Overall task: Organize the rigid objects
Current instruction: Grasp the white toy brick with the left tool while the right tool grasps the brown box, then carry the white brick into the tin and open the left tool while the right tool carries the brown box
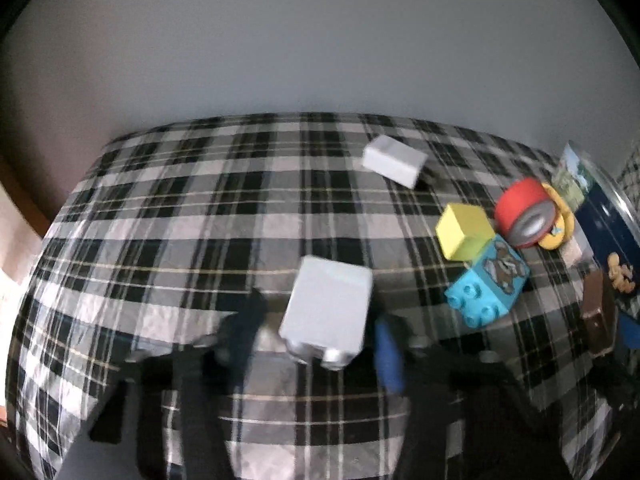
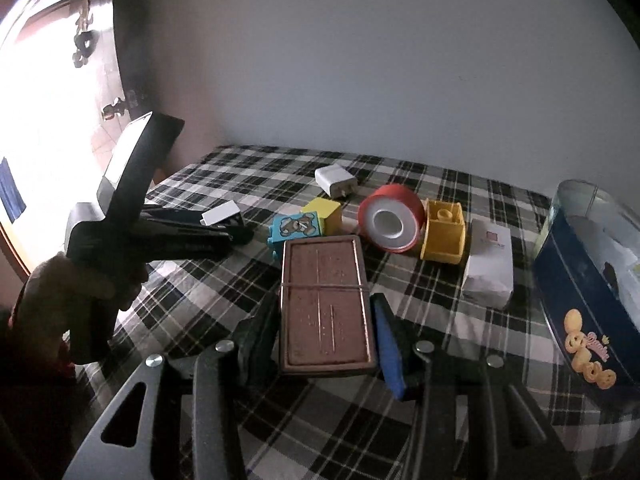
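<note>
My right hand-held gripper (image 2: 326, 334) has two fingers, one black, the other faced with a blue pad (image 2: 389, 350). Behind them run black linkage bars pinned with round silver screws, and a flat grey plate with a triangular cut-out lies at the lower left. My left hand-held gripper (image 1: 320, 326) is built the same, black finger and blue pad, though blurred. In the right wrist view its black handle and grey body show, with my hand (image 2: 68, 300) dark in shadow.
</note>
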Demonstrator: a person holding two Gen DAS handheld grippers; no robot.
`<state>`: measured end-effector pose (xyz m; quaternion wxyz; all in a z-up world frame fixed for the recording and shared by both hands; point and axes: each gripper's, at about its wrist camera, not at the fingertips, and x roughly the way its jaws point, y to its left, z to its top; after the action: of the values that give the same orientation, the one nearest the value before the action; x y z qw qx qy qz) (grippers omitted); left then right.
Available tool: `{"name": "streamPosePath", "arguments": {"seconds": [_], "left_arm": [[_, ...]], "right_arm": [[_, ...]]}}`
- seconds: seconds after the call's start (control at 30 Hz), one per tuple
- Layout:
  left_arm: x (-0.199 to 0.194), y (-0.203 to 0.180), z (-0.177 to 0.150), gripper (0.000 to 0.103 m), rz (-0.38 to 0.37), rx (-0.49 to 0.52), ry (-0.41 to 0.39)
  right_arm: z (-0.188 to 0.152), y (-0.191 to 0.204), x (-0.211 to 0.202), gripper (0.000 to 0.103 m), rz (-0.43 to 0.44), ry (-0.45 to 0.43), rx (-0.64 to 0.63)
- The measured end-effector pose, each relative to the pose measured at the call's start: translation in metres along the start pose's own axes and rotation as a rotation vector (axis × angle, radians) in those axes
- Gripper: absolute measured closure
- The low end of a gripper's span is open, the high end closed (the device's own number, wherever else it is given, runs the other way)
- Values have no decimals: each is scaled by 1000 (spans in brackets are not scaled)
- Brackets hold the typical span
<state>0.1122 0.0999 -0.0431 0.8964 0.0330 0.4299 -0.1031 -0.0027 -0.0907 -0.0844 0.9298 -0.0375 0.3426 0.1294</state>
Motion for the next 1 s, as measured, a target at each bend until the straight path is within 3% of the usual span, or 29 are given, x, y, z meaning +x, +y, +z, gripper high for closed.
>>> {"name": "streamPosePath", "arguments": {"seconds": [0.03, 0.3, 0.5, 0.73, 1.0], "left_arm": [[0, 2, 0, 72, 3, -10, -2], [-9, -1, -5, 73, -13, -55, -28], [-35, -2, -11, 73, -3, -146, -165], [-59, -34, -18, 73, 78, -142, -288], [-74, -76, -22, 73, 103, -105, -355]], "right_arm": [[0, 1, 0, 54, -2, -2, -4], [1, -4, -6, 54, -11, -48, 21], [7, -21, -23, 54, -32, -143, 69], [14, -38, -43, 54, -153, -267, 45], [10, -59, -55, 54, -235, -298, 28]]}}
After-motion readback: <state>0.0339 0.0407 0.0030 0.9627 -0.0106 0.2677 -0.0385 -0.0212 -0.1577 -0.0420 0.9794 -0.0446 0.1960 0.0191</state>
